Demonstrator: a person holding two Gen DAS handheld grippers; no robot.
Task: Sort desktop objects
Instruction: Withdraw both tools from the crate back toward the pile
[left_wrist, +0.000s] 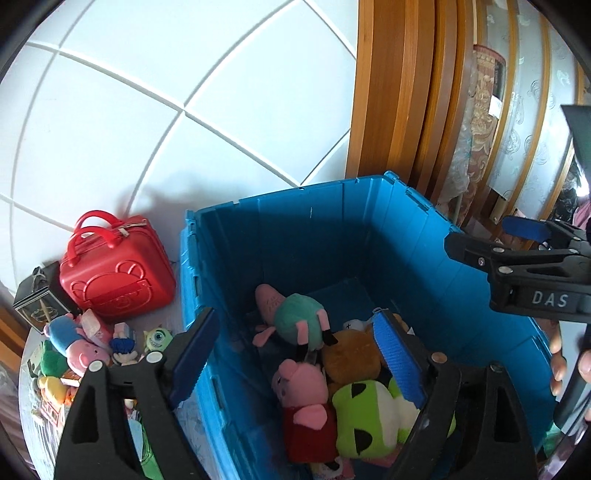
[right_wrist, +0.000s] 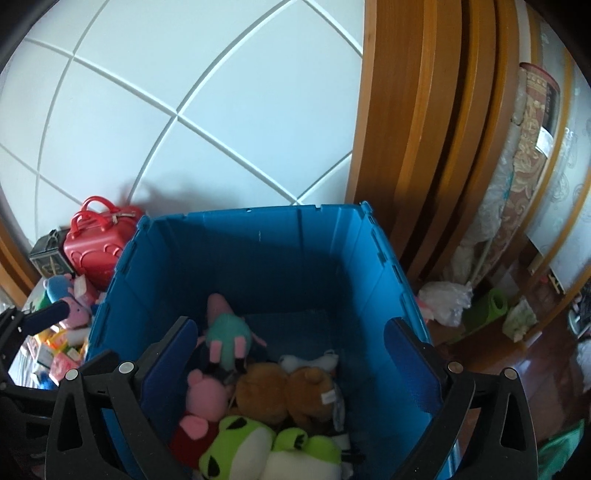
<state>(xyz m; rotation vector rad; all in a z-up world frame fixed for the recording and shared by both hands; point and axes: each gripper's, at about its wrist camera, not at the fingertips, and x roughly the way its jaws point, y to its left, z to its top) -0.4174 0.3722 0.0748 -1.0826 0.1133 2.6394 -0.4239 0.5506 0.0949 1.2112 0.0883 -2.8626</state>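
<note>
Scene: a blue plastic crate (right_wrist: 258, 266) stands open against a white panelled wall (right_wrist: 207, 92), beside a wooden door frame (right_wrist: 399, 129).
Left gripper (left_wrist: 299, 358): jaws spread wide over the crate's left rim, nothing between the blue pads; one finger hangs outside the wall, the other inside above the toys.
Right gripper (right_wrist: 291, 363): jaws at their widest, empty, both fingers inside the crate above the heap.
Crate contents: a pig plush in a teal dress (left_wrist: 295, 319) lies face down near the middle; a pink pig plush in red (left_wrist: 303, 398) sits at the front left; a brown bear plush (right_wrist: 291, 391) rests behind a green frog plush (right_wrist: 236, 443).
Left of the crate: a red bear-embossed mini case (left_wrist: 118, 277) stands upright against the wall, a small dark lantern-shaped box (left_wrist: 35, 306) just beside it.
Unsorted pile: a pig plush in blue (left_wrist: 74, 341), a green one-eyed monster figure (left_wrist: 159, 338) and other small toys lie crowded on the tabletop near the case.
Person: fingertips (left_wrist: 557, 358) show at the right edge of the left view, by the right gripper's handle.
</note>
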